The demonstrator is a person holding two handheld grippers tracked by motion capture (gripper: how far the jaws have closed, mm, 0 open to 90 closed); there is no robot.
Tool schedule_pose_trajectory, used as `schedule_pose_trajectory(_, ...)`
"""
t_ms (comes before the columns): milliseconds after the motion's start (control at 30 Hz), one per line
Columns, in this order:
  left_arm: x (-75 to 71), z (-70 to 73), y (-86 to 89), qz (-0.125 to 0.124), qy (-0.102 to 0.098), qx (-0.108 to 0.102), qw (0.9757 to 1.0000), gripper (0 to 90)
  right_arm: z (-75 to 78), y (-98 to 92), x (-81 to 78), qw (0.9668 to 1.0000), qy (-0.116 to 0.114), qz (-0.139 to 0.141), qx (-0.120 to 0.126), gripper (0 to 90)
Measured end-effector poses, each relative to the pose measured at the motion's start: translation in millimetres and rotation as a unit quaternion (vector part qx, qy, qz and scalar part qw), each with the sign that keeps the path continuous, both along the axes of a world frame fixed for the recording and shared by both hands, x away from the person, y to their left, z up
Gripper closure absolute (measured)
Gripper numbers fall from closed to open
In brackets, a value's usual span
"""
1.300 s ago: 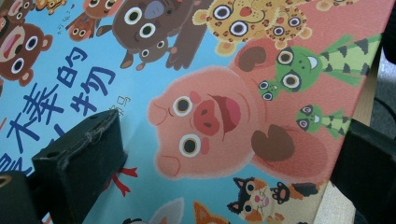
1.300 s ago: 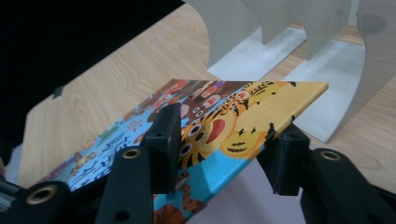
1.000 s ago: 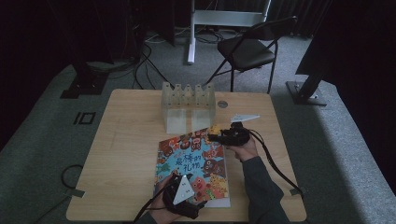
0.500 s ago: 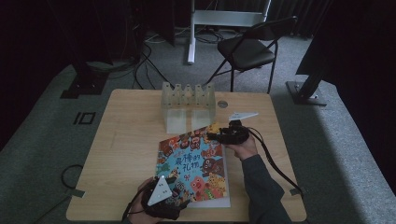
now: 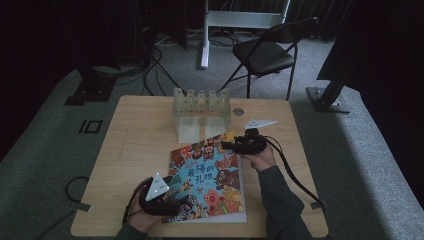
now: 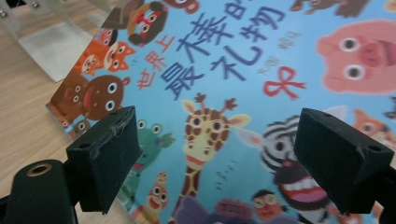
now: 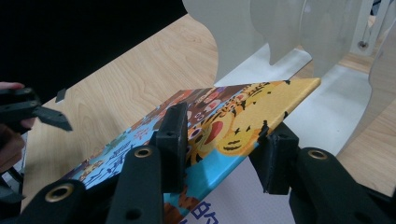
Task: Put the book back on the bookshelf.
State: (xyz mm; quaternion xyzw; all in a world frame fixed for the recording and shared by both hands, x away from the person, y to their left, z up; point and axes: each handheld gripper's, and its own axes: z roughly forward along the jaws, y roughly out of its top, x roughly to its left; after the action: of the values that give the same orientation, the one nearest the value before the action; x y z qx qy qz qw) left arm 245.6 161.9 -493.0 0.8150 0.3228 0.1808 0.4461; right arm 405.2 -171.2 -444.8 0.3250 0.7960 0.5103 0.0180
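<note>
A colourful picture book lies on the wooden table, its far corner by the clear rack. My right gripper is shut on that corner: in the right gripper view the book runs tilted between the jaws of the right gripper, raised off a white page below. My left gripper hovers at the book's near-left corner. Its jaws have just closed a little, and in the left gripper view the left gripper stands open above the cover with nothing between its pads.
A clear acrylic slotted rack stands at the table's far middle, right behind the book's raised corner. A small round disc lies beside it. A black folding chair stands beyond the table.
My left gripper has slid left along the book's near edge to its near-left corner. The right gripper and the book's far corner have stayed put.
</note>
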Motion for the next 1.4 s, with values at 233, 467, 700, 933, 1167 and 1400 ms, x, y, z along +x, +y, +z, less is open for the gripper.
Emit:
schedule_pose_trajectory(233, 9.4, -2.5, 5.4, 0.013, 0.004, 0.001, 0.9999, 14.2, 12.8, 3.5, -6.1, 0.9998, -0.020, 0.001, -0.005, 61.0)
schedule_pose_trajectory(467, 13.6, -5.8, 10.9, 0.024, 0.005, 0.008, 0.9997, 14.2, 21.6, -2.1, -9.9, 0.9995, -0.030, -0.005, 0.011, 64.3)
schedule_pose_trajectory(700, 20.0, -5.3, 15.4, 0.031, 0.009, 0.003, 0.9995, 14.2, 33.5, -10.5, -17.0, 0.9984, -0.048, -0.012, 0.026, 67.4)
schedule_pose_trajectory(933, 28.9, -2.2, 20.0, 0.035, 0.009, -0.011, 0.9993, 14.4, 46.0, -10.9, -24.6, 0.9974, -0.067, -0.008, 0.026, 69.0)
schedule_pose_trajectory(1167, 38.1, 0.3, 24.5, 0.032, 0.011, -0.027, 0.9990, 14.7, 62.3, -10.6, -34.5, 0.9952, -0.090, -0.002, 0.038, 72.0)
schedule_pose_trajectory(1400, 60.0, 9.5, 29.8, 0.027, 0.001, -0.071, 0.9971, 14.6, 68.2, -13.0, -37.3, 0.9940, -0.097, 0.007, 0.050, 73.8)
